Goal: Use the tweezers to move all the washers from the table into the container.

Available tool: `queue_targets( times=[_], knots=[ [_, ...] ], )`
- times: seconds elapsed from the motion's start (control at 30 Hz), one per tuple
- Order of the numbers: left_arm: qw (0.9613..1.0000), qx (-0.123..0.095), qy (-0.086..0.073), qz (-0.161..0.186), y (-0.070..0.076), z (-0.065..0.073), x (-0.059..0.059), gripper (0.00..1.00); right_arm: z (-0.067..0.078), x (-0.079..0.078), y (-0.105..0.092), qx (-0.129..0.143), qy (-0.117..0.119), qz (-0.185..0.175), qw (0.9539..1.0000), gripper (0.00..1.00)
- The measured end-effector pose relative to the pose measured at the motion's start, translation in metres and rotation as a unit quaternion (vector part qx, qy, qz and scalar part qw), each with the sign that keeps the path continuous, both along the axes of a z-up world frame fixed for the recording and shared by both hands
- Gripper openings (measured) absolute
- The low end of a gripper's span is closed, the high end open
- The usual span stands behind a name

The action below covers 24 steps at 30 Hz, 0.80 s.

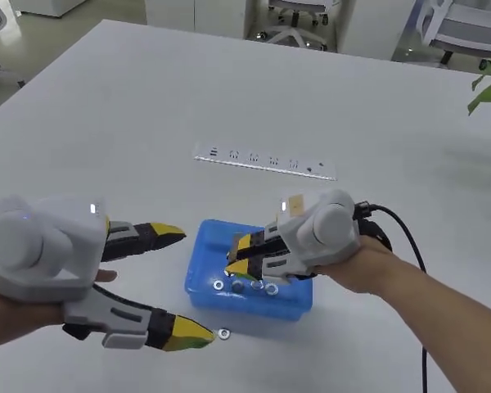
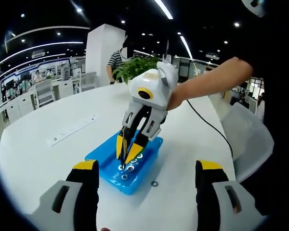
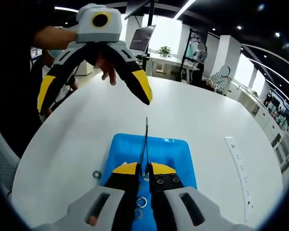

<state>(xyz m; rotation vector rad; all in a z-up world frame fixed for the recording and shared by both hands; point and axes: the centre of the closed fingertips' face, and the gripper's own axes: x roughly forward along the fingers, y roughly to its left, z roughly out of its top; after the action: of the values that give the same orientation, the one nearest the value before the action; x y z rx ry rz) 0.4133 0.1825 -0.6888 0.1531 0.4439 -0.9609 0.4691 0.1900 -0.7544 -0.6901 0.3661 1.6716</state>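
Thin metal tweezers (image 3: 145, 144) are being pinched between the right gripper's (image 1: 237, 260) closed fingers above the shallow blue plastic tray (image 1: 213, 237), where small silver washers (image 1: 237, 286) are lying. One loose washer (image 1: 223, 333) is lying on the white worktop (image 1: 147, 106) just beside the tray. The left gripper's (image 1: 184, 282) fingers are being held spread.

Bright even overhead light, soft shadows, fisheye-warped edges.

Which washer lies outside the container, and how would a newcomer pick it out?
On the white table sits a blue container. Just off its edge nearest the person lies one small silver washer. Unlike the other washers, which lie inside the container, it rests alone on bare tabletop.
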Motion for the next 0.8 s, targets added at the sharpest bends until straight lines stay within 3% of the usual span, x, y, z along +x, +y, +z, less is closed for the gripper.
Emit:
queue_targets(
  times=[0.2, 0.47, 0.8],
  knots=[
    [0.9999, 0.008, -0.004, -0.007, -0.002, -0.003, 0.01, 0.81, -0.004, 0.002, 0.001, 0.0, 0.004, -0.001, 1.0, 0.09],
    [0.9993, 0.025, -0.024, -0.015, -0.003, -0.002, 0.025, 0.58, -0.009, 0.001, 0.002, -0.001, 0.01, 0.0, 1.0, 0.09],
    [0.9981, 0.043, -0.034, -0.026, -0.008, -0.004, 0.042, 0.32, -0.009, 0.001, 0.004, 0.003, 0.014, -0.001, 0.9999, 0.09]
  ],
)
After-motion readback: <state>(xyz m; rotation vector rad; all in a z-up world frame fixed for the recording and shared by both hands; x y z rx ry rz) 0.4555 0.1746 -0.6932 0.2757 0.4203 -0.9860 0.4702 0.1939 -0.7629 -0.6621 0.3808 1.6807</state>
